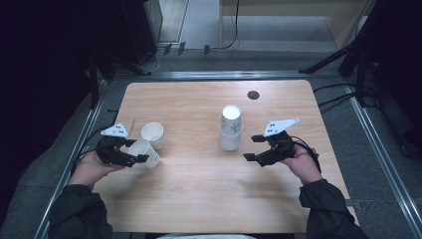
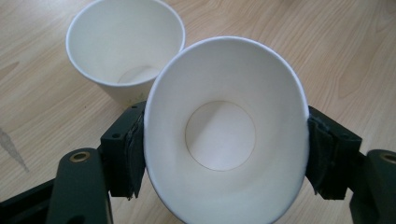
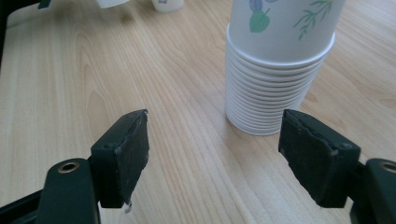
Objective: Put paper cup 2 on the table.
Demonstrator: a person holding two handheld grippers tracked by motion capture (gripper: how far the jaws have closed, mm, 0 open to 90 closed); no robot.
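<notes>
The left gripper has its fingers pressed on opposite sides of a white paper cup, squeezing the rim into an oval; the cup lies tilted with its mouth toward the camera, probably so it can be carried clear of the worktop. Just beyond these fingers a second empty cup stands upright on the wood, close enough that the held cup's rim overlaps it in the left gripper view; whether they touch I cannot tell. The right gripper hovers with its fingers spread wide and nothing between them. Ahead of them, slightly toward the right finger, stands the stack of cups, upside down with rims nested. That open spread looks sized to close around the stack, likely to steady it or pull off another cup.
</notes>
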